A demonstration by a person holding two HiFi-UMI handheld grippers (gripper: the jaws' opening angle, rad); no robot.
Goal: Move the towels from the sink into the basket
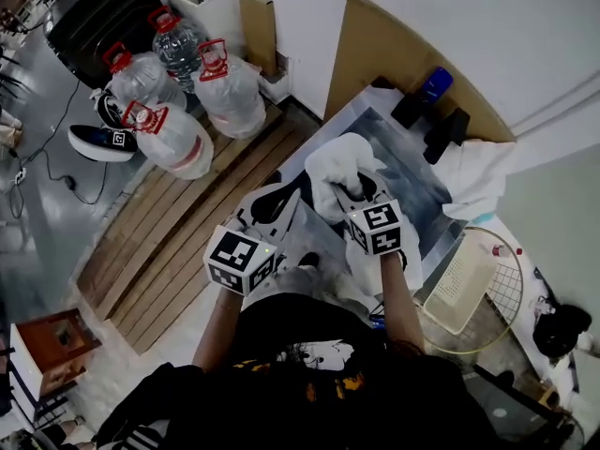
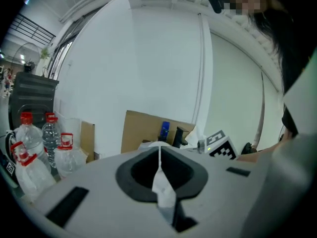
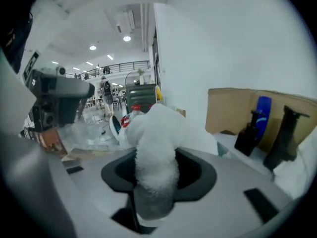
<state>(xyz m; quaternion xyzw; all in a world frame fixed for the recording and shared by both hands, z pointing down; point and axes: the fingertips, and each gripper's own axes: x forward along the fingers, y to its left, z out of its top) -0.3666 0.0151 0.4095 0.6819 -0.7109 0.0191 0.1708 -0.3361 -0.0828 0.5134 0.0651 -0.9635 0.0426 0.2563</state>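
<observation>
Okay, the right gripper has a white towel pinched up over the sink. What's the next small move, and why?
Probably swing the right gripper sideways toward the basket before opening it. Its jaws are clamped on the white towel, which is bunched above the sink, and the basket sits just beside the sink on that gripper's side.

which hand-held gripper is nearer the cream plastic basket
Right. The right hand-held gripper, gripping a white fluffy towel, is left of the cream plastic basket; the left hand-held gripper farther left.
</observation>
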